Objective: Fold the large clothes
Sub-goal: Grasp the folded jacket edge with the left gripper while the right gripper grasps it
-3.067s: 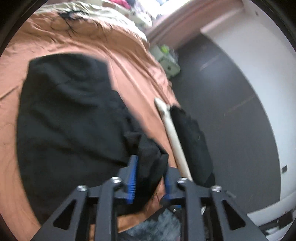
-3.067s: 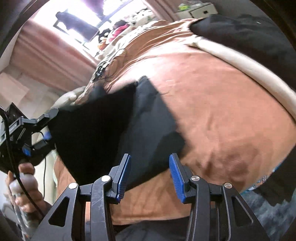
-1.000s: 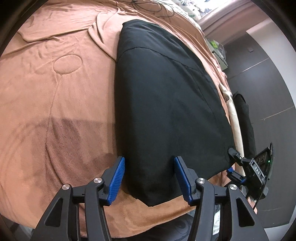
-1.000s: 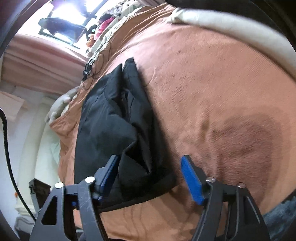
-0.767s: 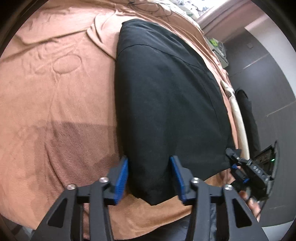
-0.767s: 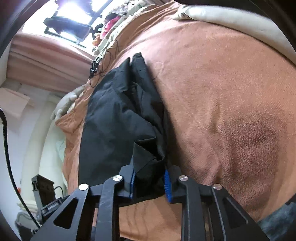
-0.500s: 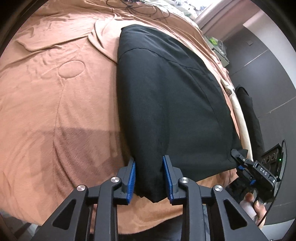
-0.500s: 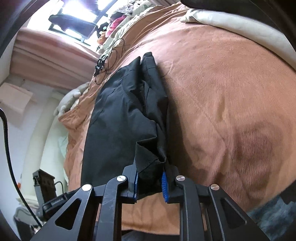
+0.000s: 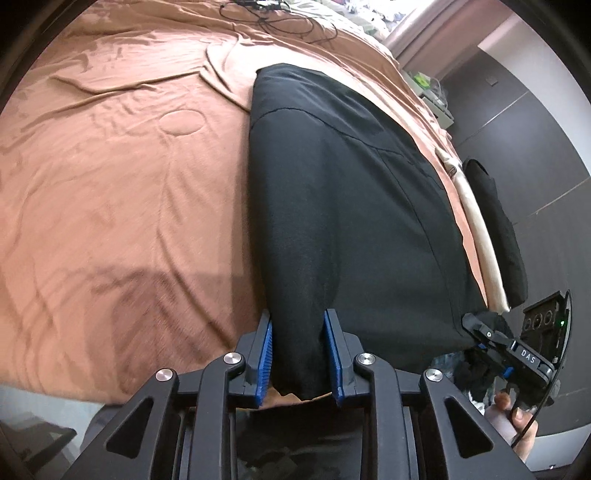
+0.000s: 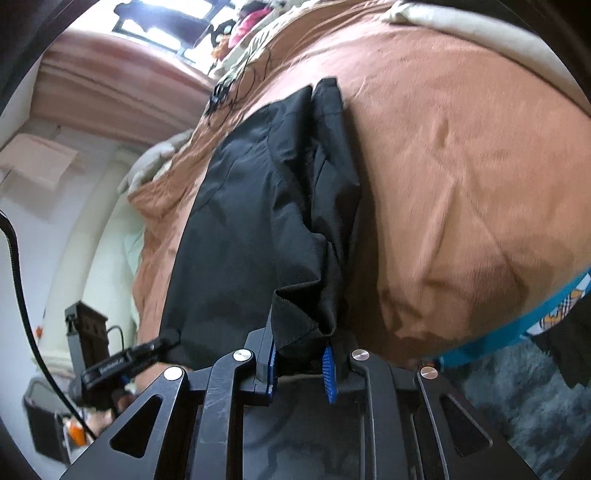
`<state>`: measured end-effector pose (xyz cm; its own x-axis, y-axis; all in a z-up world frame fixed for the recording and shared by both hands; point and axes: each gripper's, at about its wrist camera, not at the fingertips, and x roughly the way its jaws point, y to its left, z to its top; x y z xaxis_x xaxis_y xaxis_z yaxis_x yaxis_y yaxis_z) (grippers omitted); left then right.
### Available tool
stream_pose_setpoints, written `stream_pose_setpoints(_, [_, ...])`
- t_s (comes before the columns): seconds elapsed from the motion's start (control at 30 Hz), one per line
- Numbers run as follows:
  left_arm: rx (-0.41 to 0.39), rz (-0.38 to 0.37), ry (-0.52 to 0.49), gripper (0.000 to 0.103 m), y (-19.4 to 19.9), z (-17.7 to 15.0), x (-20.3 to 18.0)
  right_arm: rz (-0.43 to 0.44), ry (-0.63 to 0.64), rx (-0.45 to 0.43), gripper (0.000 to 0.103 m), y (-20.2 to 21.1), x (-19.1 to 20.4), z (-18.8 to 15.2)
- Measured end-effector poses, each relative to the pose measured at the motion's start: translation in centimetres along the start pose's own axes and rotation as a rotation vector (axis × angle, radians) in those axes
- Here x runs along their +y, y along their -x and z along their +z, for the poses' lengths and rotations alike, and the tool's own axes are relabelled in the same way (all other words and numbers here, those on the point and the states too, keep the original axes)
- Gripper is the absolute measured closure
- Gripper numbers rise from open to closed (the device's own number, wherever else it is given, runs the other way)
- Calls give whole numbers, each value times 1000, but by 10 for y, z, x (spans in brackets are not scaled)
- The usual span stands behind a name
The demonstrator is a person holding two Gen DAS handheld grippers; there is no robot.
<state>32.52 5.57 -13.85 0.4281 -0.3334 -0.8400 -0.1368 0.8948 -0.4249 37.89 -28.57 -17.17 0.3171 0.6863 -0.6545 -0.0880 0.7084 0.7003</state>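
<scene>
A large black garment (image 9: pixel 343 206) lies folded lengthwise on the brown bedspread (image 9: pixel 110 184), running from the bed's near edge toward the far end. My left gripper (image 9: pixel 298 350) is shut on its near left corner at the bed's edge. My right gripper (image 10: pixel 299 365) is shut on the bunched near right corner of the garment (image 10: pixel 258 229). The right gripper also shows at the lower right of the left wrist view (image 9: pixel 491 336). The left gripper shows at the lower left of the right wrist view (image 10: pixel 147 350).
A cream roll (image 9: pixel 476 229) and another black cloth (image 9: pixel 498 221) lie along the bed's right edge. Black cables (image 9: pixel 273 18) lie at the far end of the bed. A dark wall (image 9: pixel 546 140) stands on the right. A grey rug (image 10: pixel 517 398) covers the floor.
Both grippers closed on the garment's near corners, from open a second ago. The near edge has since been drawn slightly toward the bed's edge and lifted.
</scene>
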Motion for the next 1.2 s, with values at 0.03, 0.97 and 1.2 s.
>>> stream_pose_setpoints(0.03, [4,2,-4,75,0,-2,1,-8,8,10,79,0,0,0])
stream_pose_setpoints(0.97, [38,-40,70,47,-45,89,18,-46,42,32,30,-36,-18,111])
stream_pose_setpoints(1.2, [54,-67,82,46,-61,120,28,-1,9,69,30,-55,-27,134])
